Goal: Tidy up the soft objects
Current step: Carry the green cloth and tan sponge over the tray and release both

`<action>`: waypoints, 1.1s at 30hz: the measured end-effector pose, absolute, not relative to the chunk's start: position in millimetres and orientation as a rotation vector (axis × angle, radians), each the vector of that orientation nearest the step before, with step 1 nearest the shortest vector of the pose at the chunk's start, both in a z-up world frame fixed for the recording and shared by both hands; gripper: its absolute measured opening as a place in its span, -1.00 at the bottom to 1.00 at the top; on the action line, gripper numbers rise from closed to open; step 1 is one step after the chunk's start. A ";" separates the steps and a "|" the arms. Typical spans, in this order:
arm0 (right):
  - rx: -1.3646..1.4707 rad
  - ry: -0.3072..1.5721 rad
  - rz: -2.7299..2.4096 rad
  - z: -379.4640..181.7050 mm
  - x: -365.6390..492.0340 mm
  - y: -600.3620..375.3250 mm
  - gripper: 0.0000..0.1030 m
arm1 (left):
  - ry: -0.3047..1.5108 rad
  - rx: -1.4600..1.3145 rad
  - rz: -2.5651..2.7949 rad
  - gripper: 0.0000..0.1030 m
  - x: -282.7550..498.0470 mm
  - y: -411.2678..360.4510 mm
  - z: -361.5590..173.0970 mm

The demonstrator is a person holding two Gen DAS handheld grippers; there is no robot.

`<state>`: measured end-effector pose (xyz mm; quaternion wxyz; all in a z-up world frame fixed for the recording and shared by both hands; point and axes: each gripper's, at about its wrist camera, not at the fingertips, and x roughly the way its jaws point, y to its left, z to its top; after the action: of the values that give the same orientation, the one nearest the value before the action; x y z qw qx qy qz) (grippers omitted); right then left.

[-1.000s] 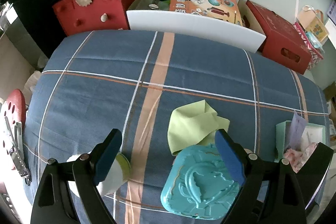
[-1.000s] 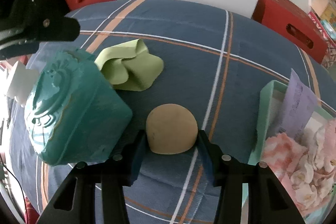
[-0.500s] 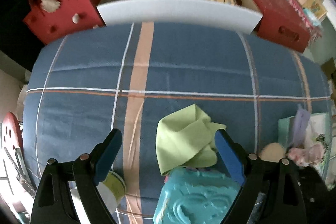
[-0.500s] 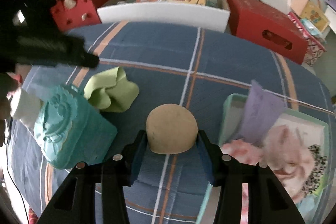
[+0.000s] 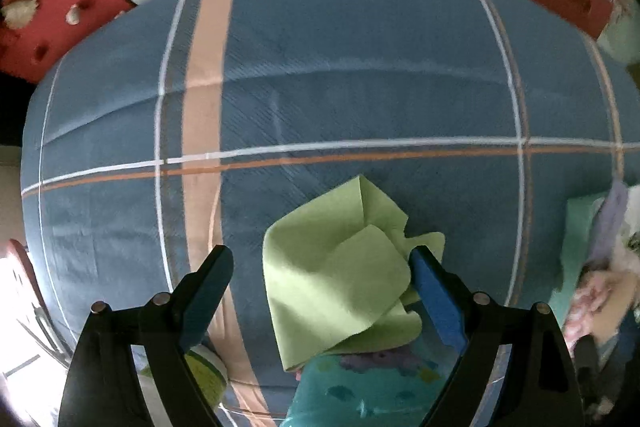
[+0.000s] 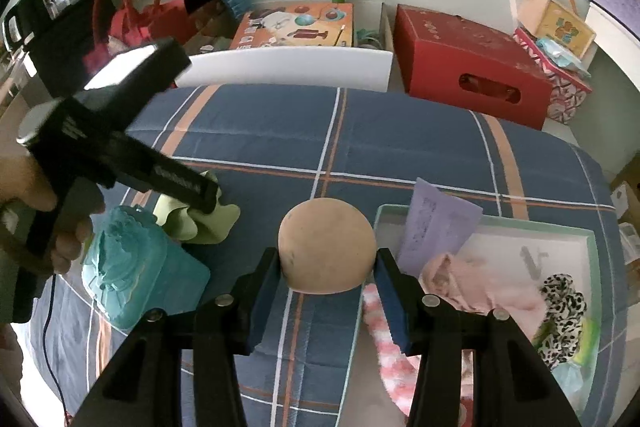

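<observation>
My right claw point(image 6: 327, 269) keeps its grip on the tan ball point(image 6: 327, 247), now lifted beside the mint tray point(image 6: 592, 251) at 3 o'clock. My left claw point(image 5: 320, 281), spread wide and empty, has closed in over the green cloth point(image 5: 340, 283). The teal box point(image 6: 132, 279) crowds it at 6 o'clock. Beyond lies the plaid bedspread point(image 5: 360, 67).

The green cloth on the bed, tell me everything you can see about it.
The green cloth is a thin, soft-looking, lime-coloured square, crumpled into loose folds with one corner pointing up. It lies on the blue checked bedspread, its near edge draped over the teal box. The left tongs stand open around it, the right blue pad against its edge, not yet pinching.
</observation>
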<state>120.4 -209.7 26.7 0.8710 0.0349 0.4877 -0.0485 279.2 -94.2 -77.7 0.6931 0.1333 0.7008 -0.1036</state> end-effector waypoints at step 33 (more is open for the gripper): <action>0.172 0.961 -0.126 47.0 97.8 -234.6 -0.01 | 1.406 0.150 -0.285 -0.78 248.3 -60.1 -11.8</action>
<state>97.8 -234.6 47.0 0.8812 0.0824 0.4616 -0.0606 248.3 -60.1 -11.8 0.7511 0.0687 0.6436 -0.1304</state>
